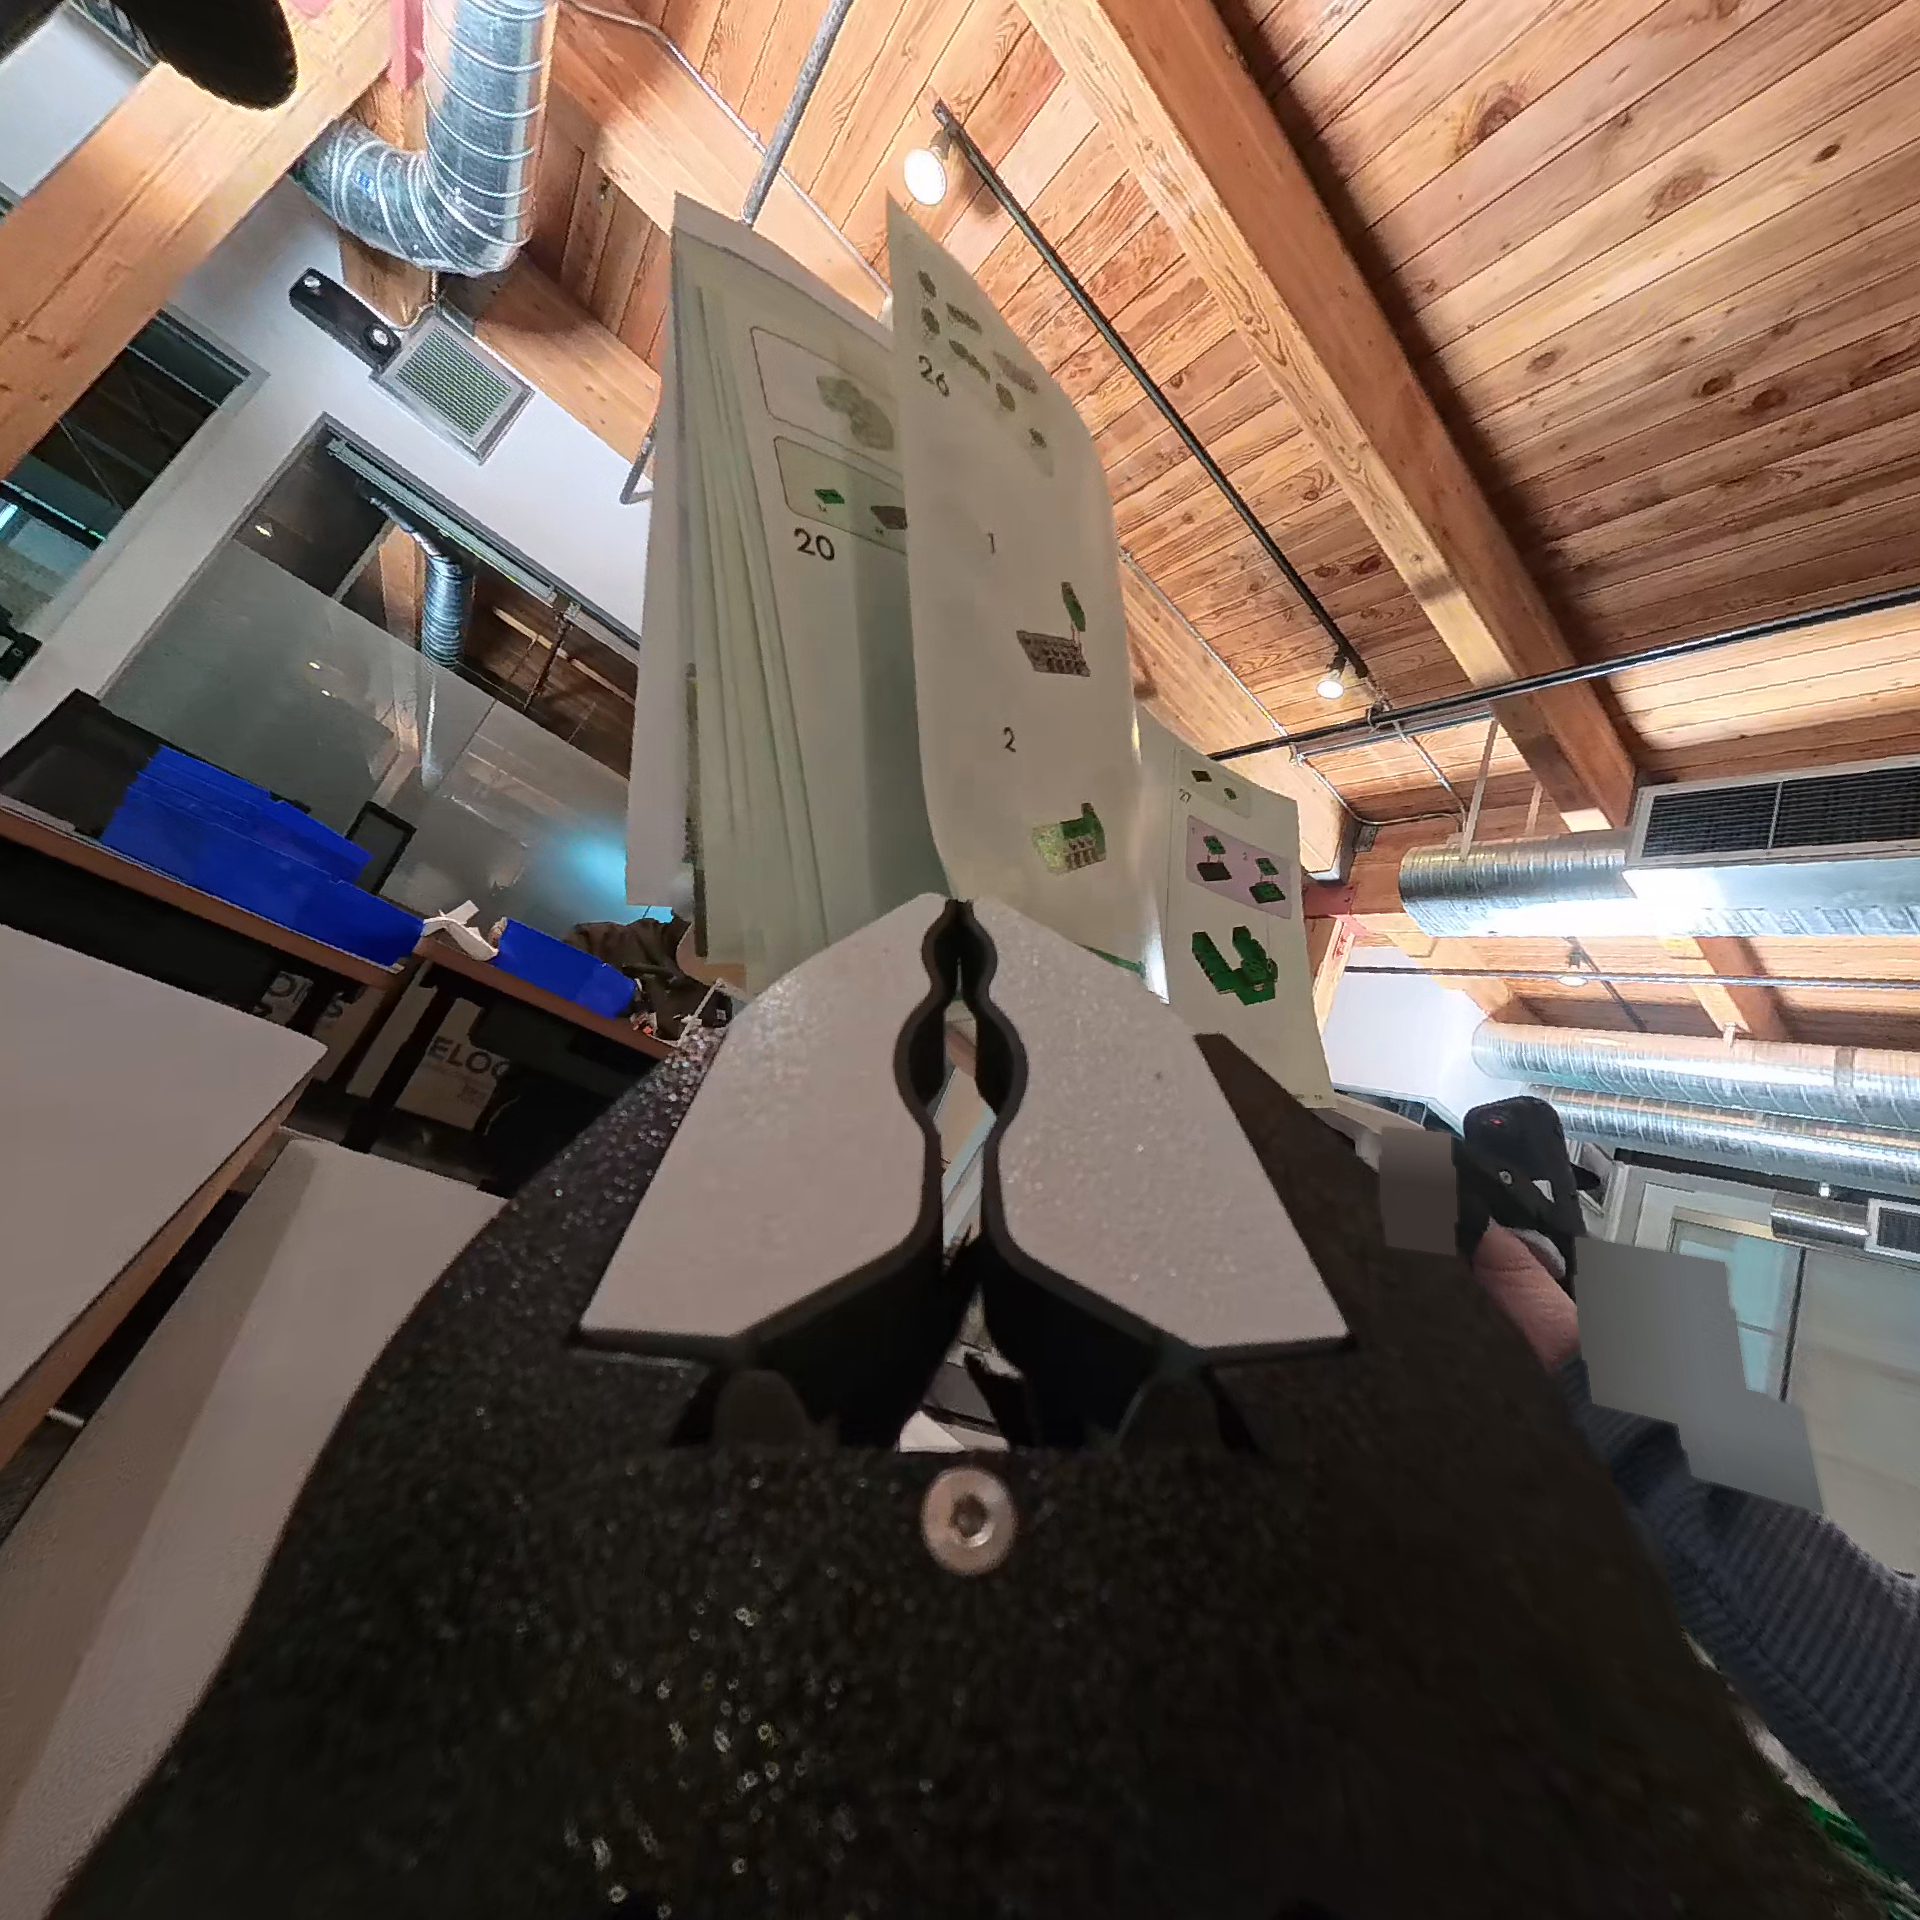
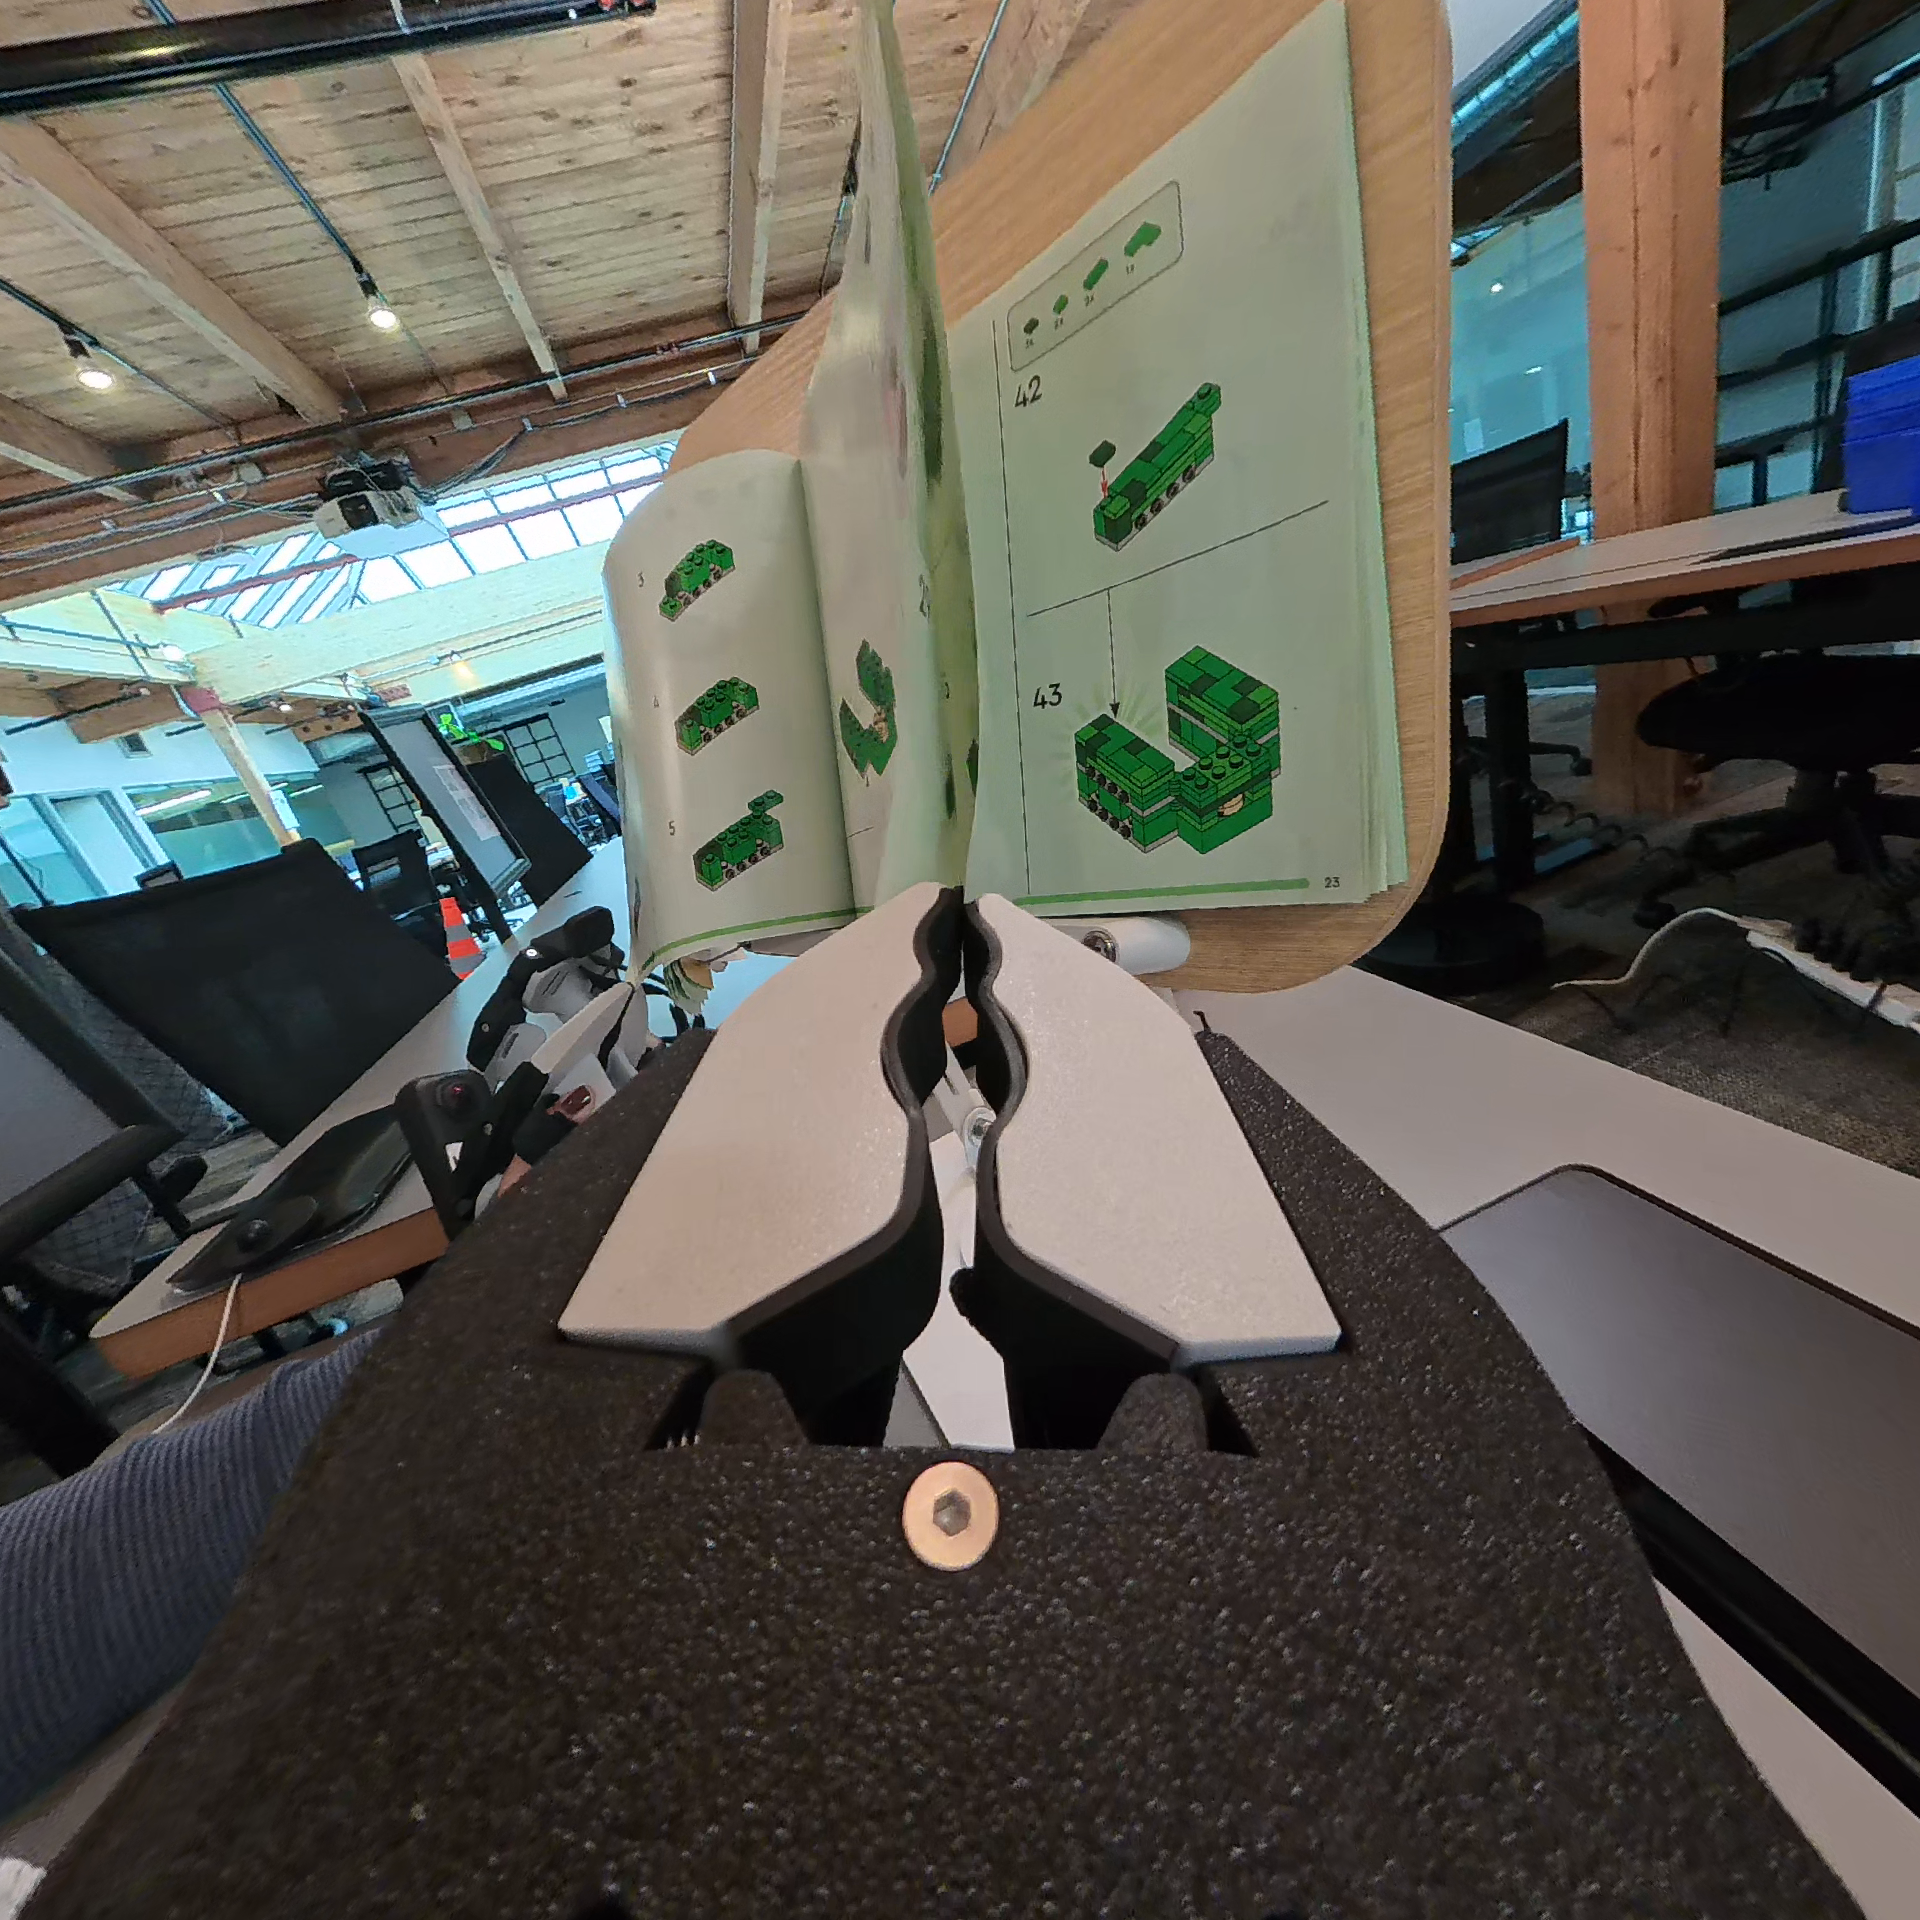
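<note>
Booklet [image 2: 1174, 582] pages are what both grippers have hold of. The booklet stands open on a wooden stand [image 2: 1423, 727] at the back of the white desk [image 2: 1403, 1081].

Nearest in the right wrist view, the right gripper [image 2: 961, 902] has its jaws pressed together at the tips on the bottom edge of one leaf. That leaf stands upright out of the fold, between the left and right pages. The bite is shallow, just the margin, and to my eye that suits paper this thin: the leaf bows freely and shows no crease.

In the left wrist view, the left gripper [image 1: 961, 912] also has its jaws closed tip to tip, right at the lower edge of a curved leaf. A fan of loose pages stands just to its left. I cannot tell whether both grippers pinch the same leaf. With a hold this close to the fold, I would judge the hazard to be a tear at the binding if either hand pulls sideways.

Beyond the booklet, there are more desks and a plank ceiling [image 1: 1455, 312].
</note>
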`<state>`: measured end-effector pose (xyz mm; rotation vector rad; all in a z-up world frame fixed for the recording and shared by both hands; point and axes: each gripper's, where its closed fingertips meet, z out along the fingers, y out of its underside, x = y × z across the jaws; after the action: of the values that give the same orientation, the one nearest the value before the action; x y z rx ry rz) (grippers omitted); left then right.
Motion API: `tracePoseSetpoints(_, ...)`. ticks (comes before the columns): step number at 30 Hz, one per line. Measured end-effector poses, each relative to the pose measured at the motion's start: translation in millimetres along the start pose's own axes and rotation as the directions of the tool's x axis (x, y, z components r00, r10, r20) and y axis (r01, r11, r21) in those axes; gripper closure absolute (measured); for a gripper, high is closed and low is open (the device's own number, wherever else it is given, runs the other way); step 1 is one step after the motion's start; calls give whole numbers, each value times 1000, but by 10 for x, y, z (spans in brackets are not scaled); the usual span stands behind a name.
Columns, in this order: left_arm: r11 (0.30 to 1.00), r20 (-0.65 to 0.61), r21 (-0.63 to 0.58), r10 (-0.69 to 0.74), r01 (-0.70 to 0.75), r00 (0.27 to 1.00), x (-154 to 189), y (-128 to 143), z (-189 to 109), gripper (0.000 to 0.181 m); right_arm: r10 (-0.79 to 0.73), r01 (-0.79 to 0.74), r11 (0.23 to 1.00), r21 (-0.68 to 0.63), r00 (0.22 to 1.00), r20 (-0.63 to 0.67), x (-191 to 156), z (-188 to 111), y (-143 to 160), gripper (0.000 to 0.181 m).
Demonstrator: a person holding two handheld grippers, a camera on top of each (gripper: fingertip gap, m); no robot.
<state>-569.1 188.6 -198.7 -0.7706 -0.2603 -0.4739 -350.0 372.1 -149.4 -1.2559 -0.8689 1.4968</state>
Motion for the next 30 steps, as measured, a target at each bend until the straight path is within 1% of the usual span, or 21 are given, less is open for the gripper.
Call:
tracePoseSetpoints(8, 999, 4, 19, -26, 26, 1000, -29, -29, -16, 181, -1, 1, 1000, -8, 1000, 2, -9, 16, 16, 181)
tracePoseSetpoints(30, 999, 6, 19, -44, 43, 999, -48, -28, -19, 181, -8, 8, 1000, -13, 1000, 11, -31, 28, 17, 181)
